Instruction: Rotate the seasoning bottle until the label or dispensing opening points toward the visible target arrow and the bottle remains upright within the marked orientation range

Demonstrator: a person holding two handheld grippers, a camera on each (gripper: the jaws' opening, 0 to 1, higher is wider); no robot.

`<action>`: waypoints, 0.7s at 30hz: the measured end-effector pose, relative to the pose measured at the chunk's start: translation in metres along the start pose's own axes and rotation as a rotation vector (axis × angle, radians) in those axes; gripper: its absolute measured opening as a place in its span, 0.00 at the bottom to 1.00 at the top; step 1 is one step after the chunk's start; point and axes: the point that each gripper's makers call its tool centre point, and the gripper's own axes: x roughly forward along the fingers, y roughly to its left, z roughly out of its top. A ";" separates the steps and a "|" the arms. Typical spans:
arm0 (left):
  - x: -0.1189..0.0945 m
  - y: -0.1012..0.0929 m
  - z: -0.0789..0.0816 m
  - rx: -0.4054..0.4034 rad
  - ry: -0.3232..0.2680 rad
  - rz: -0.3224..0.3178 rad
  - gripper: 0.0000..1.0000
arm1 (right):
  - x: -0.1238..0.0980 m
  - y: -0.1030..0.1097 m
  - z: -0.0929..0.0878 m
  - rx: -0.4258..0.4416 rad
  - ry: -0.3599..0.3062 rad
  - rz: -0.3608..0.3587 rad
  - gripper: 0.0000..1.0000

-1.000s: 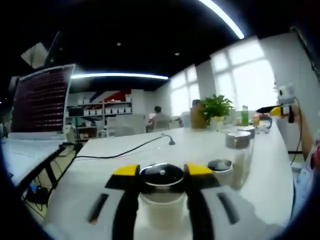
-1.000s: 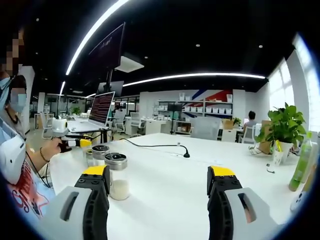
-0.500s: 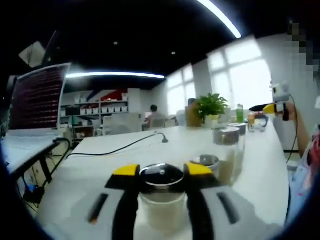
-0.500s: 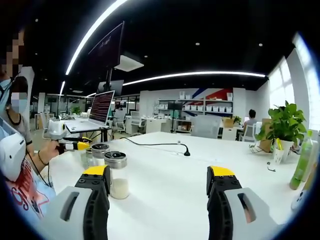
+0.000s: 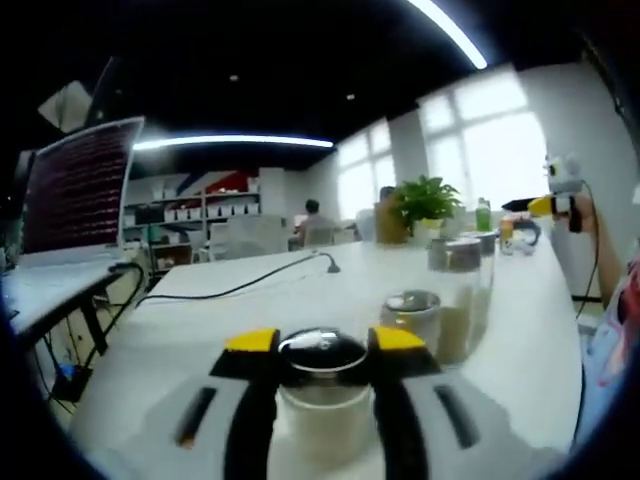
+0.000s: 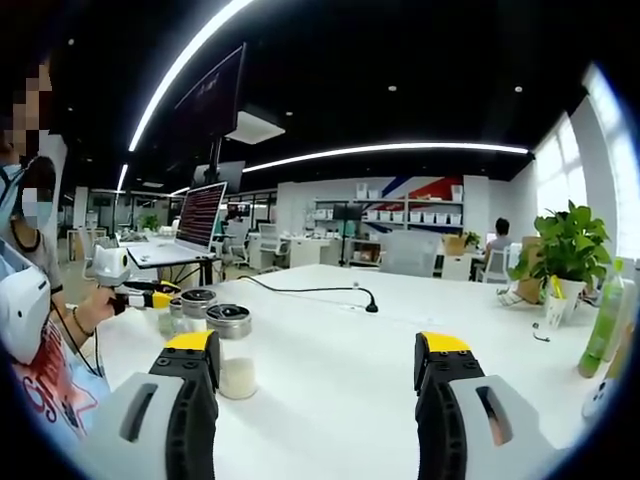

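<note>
Left tongs hold the seasoning bottle, in the middle of the turn.

The left tongs (image 5: 323, 345) are clamped on the seasoning bottle (image 5: 322, 395), which stands straight up on the white desk (image 5: 250, 310), just in front of two other jars (image 5: 440, 300). The right tongs (image 6: 318, 365) are wide apart with nothing between them, well away from the bottle. I see no arrow or label, so I cannot tell how far the turn has gone. Next, I think the bottle needs a slow twist while kept straight. Compared with a second ago, the left gripper view has swung a little, so the jars look closer to the bottle; the clamp looks the same.
</note>
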 end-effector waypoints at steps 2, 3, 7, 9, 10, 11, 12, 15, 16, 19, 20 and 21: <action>0.000 -0.002 0.000 -0.012 -0.014 -0.007 0.36 | 0.000 -0.001 0.000 -0.003 -0.001 -0.001 0.82; 0.000 -0.003 0.000 -0.027 -0.030 -0.009 0.36 | 0.000 0.000 0.001 -0.003 -0.002 -0.001 0.82; 0.001 -0.003 0.001 -0.057 -0.063 0.008 0.36 | -0.001 0.001 0.002 -0.009 -0.003 0.004 0.82; 0.001 -0.004 0.001 -0.044 -0.061 0.015 0.36 | -0.001 0.002 0.003 -0.013 -0.005 0.005 0.82; 0.000 -0.003 0.001 -0.054 -0.065 0.009 0.36 | -0.001 0.002 0.003 -0.015 -0.006 0.005 0.82; -0.001 -0.002 0.001 -0.060 -0.068 0.002 0.36 | -0.001 0.003 0.003 -0.016 -0.006 0.007 0.82; -0.002 -0.002 0.001 -0.062 -0.070 0.001 0.36 | -0.001 0.003 0.003 -0.016 -0.006 0.009 0.82; -0.002 -0.003 0.001 -0.057 -0.079 0.000 0.36 | -0.002 0.002 0.003 -0.015 -0.005 0.005 0.82; -0.002 -0.002 0.001 -0.058 -0.083 -0.002 0.36 | -0.002 0.003 0.003 -0.016 -0.005 0.002 0.82; -0.002 -0.003 0.001 -0.062 -0.088 -0.015 0.36 | -0.003 0.002 0.004 -0.015 -0.008 -0.002 0.82; -0.002 -0.003 0.001 -0.060 -0.087 -0.019 0.36 | -0.003 0.002 0.003 -0.014 -0.006 -0.003 0.82; -0.002 -0.003 0.001 -0.060 -0.087 -0.024 0.36 | -0.003 0.003 0.003 -0.015 -0.005 -0.004 0.82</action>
